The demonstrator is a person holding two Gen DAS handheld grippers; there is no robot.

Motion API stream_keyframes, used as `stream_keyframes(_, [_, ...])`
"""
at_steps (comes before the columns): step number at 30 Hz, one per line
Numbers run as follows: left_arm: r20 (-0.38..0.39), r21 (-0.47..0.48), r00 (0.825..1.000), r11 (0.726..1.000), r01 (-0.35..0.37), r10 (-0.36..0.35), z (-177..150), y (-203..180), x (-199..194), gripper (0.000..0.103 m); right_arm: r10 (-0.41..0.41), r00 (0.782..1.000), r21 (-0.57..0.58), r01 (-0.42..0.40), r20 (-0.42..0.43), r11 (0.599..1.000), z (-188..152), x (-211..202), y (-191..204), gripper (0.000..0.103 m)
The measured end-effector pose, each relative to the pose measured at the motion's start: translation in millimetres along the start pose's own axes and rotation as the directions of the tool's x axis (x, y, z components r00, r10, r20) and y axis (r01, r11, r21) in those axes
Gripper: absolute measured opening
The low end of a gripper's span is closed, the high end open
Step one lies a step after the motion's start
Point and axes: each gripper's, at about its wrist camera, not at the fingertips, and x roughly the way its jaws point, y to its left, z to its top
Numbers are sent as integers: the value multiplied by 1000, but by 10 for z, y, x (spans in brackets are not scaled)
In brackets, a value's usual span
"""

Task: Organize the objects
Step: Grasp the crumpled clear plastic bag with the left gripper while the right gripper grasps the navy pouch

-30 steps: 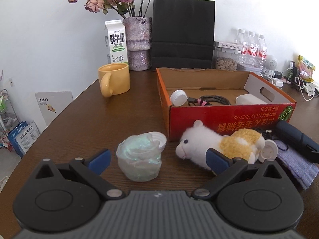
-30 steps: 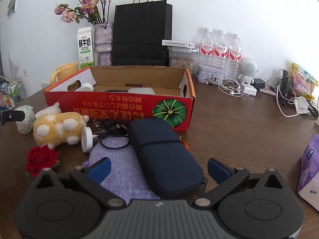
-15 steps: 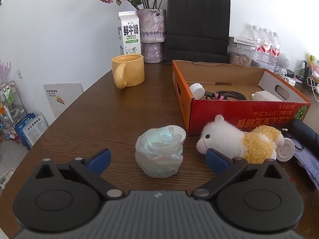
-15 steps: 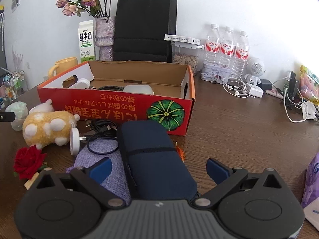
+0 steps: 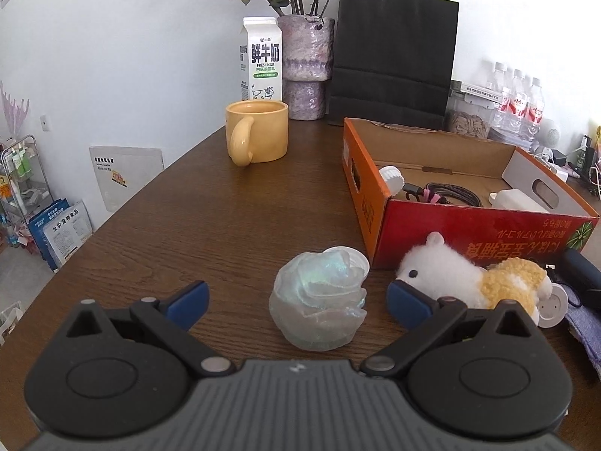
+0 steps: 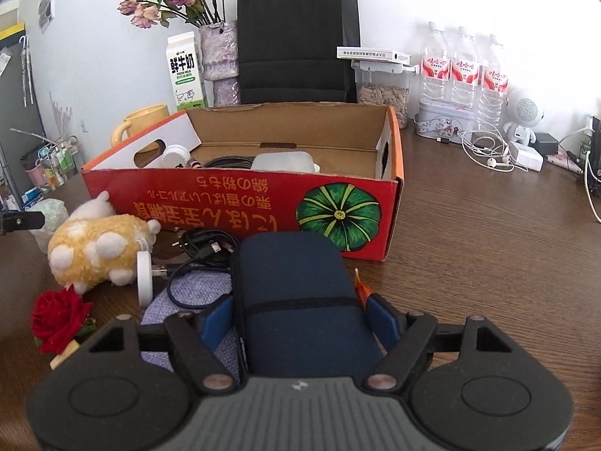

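A dark blue zip pouch point(image 6: 300, 297) lies on a purple cloth point(image 6: 188, 297) in front of the red cardboard box point(image 6: 233, 203). My right gripper point(image 6: 300, 323) straddles the pouch and its jaws are closing, both blue pads against the pouch's sides. An iridescent crumpled plastic cup point(image 5: 319, 300) stands on the table between the wide-apart fingers of my open left gripper point(image 5: 296, 295), untouched. A white and yellow plush toy point(image 5: 469, 282) lies to its right against the box point(image 5: 469, 233). A red rose point(image 6: 60, 315) lies left of the cloth.
The box holds a black cable point(image 5: 450, 193) and white items. A black cord point(image 6: 203, 248) and a white plug point(image 6: 144, 278) lie by the plush toy point(image 6: 94, 251). Yellow mug point(image 5: 259, 131), milk carton point(image 5: 261, 60), vase, black bag point(image 6: 296, 37) and bottles point(image 6: 462, 67) stand at the back.
My right gripper moved forward over the pouch and its fingers came in from wide apart to the pouch's sides. The left gripper shifted so the plastic cup now sits centred between its fingers.
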Motion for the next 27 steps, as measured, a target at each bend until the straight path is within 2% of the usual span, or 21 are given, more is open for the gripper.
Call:
stream_keyframes(4, [-11,-23,1000,1000,12,-12,8,6,62,103,5,1000,14,-5,-4,1000,-14,14,-17,73])
stream_keyframes(7, [-15,-44,999,999,32,-33,2,1,92,97,12,1000,30,-11,-11,999,-38,40,-36,71])
stream_keyframes(9, [-25,-49,999,998,34,-36,-4,-2,122,84,14,1000,36,-14,-9,999,-42,34,-44,71])
stream_keyframes(11, [-46,-64,998,997,49,-52,-14,10,157,62,16,1000,36,-15,-7,999,-46,31,-48,71])
stream_keyframes(13, [-56,-77,996,995,69,-73,-32,22,170,47,18,1000,43,-17,-7,999,-48,28,-54,71])
stream_keyframes(27, [-44,-76,997,995,60,-63,-40,23,151,44,68,998,115,-68,2,991,-37,20,-149,72])
